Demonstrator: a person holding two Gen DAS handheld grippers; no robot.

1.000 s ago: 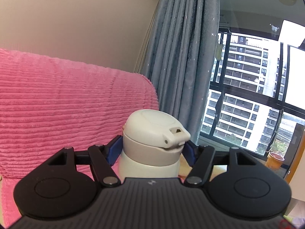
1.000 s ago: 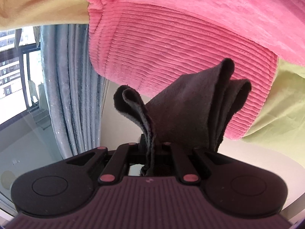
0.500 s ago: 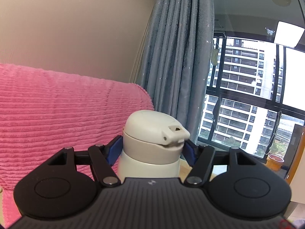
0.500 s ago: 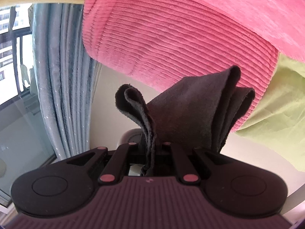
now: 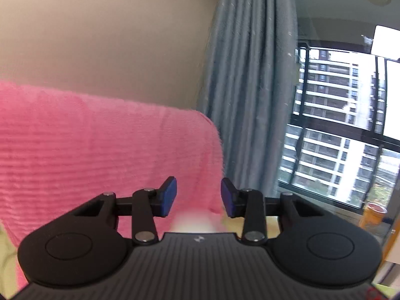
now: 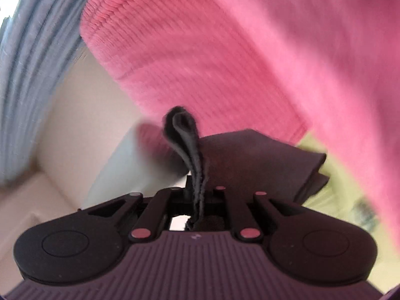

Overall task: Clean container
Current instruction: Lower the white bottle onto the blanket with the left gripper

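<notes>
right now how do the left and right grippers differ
The left gripper is open, nothing between its blue pads; the right gripper is shut on a dark cloth. Left faces the window upright; right is tilted toward the pink cover. Both share the same black build.

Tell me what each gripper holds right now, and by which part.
The left gripper holds nothing; its fingers stand apart with only a pale blur below. The right gripper pinches the dark cloth by a folded edge.
</notes>
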